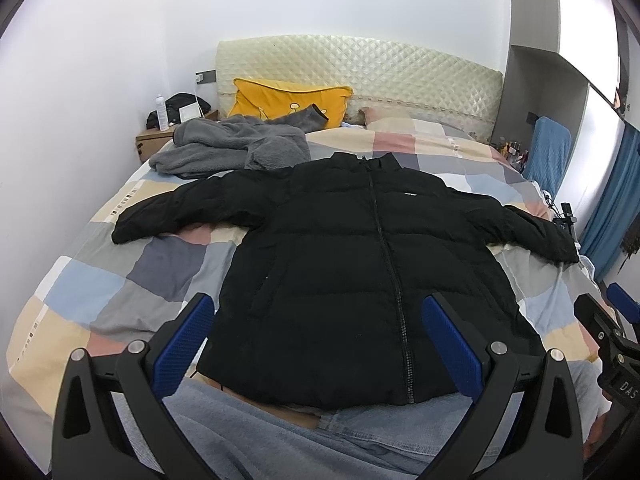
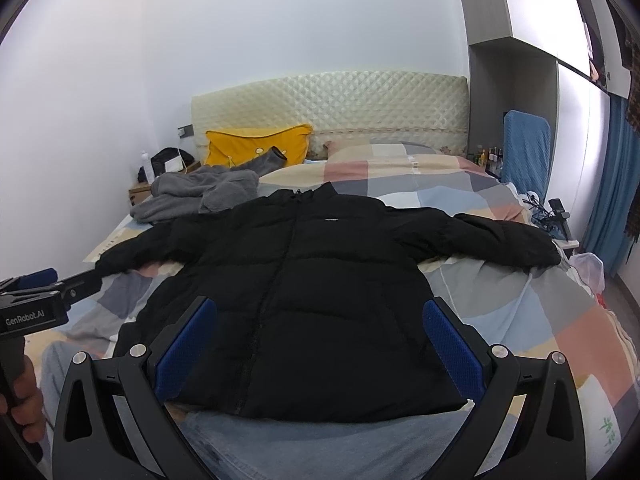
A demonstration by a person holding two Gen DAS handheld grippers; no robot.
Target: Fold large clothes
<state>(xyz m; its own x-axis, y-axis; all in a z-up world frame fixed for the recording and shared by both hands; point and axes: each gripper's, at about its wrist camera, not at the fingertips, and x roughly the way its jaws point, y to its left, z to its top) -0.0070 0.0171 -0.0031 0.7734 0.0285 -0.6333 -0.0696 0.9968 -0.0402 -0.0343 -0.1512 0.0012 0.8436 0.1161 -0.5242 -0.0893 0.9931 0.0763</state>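
Note:
A black puffer jacket (image 1: 340, 248) lies flat on the bed, front up, zipped, both sleeves spread out to the sides; it also shows in the right wrist view (image 2: 320, 288). My left gripper (image 1: 318, 344) is open and empty, held above the jacket's lower hem. My right gripper (image 2: 320, 344) is open and empty too, above the hem a little to the right; it shows at the right edge of the left wrist view (image 1: 612, 320). The left gripper shows at the left edge of the right wrist view (image 2: 44, 284).
A checked quilt (image 1: 132, 280) covers the bed. A grey fleece garment (image 1: 232, 146) and a yellow pillow (image 1: 288, 100) lie near the headboard. A nightstand (image 1: 154, 140) stands back left. A blue chair (image 2: 524, 148) and a curtain stand to the right. Blue jeans (image 1: 320, 440) lie at the near edge.

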